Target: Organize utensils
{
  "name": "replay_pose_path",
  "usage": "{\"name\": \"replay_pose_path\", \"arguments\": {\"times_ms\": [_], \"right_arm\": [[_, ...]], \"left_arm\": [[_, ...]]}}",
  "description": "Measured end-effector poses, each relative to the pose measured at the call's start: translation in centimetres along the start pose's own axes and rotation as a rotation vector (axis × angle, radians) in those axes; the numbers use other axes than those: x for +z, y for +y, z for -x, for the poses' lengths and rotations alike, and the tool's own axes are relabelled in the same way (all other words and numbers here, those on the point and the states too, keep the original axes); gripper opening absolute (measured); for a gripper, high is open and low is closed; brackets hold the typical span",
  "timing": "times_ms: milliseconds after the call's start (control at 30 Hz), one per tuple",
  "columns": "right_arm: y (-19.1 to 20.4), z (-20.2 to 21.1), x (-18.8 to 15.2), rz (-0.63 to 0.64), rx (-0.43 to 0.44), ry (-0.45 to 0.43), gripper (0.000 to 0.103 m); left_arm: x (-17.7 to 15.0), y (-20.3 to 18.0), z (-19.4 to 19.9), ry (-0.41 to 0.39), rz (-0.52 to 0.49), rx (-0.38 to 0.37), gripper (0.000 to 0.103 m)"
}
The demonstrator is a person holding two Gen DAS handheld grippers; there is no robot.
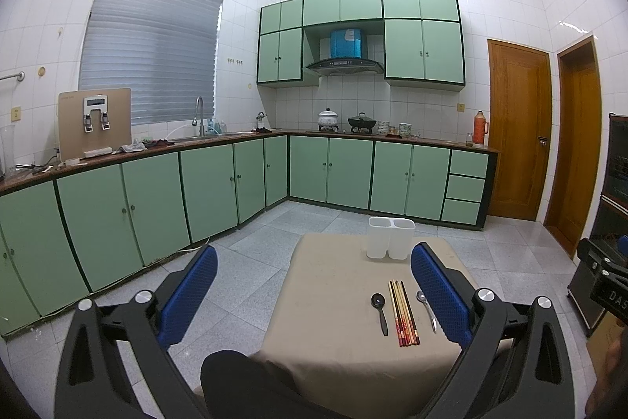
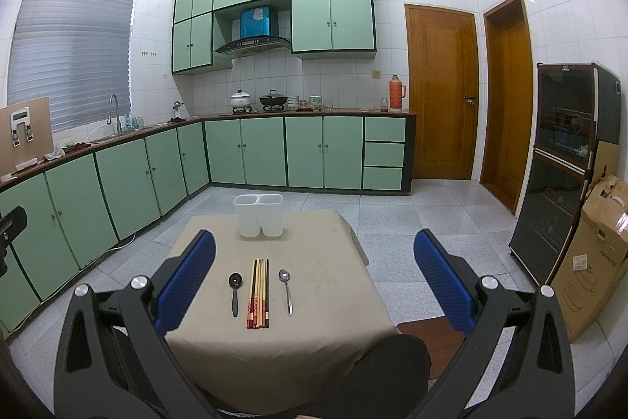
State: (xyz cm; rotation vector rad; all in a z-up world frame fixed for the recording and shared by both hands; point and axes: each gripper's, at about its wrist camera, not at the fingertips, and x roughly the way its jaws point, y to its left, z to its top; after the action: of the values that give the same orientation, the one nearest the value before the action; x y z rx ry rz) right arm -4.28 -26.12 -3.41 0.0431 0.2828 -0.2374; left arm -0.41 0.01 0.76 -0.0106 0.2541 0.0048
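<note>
On a small table draped in beige cloth lie a black spoon, a bundle of several chopsticks and a steel spoon, side by side. A white two-compartment holder stands upright at the table's far edge, with nothing showing above its rims. My left gripper hovers open above and left of the utensils. Held high over the table's near part, my right gripper is open too. Neither touches anything.
Green floor cabinets run along the left and back walls. A dark glass-door cabinet and a cardboard box stand at the right. A person's dark-clothed knee is at the table's near edge. Grey tiled floor surrounds the table.
</note>
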Motion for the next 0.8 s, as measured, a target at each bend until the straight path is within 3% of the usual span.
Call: {"name": "replay_pose_path", "arguments": {"times_ms": [800], "right_arm": [[0.17,0.45,-0.47,0.015,0.021,-0.002,0.098]], "left_arm": [[-0.70,0.38,-0.09,0.007,0.024,-0.022,0.097]]}}
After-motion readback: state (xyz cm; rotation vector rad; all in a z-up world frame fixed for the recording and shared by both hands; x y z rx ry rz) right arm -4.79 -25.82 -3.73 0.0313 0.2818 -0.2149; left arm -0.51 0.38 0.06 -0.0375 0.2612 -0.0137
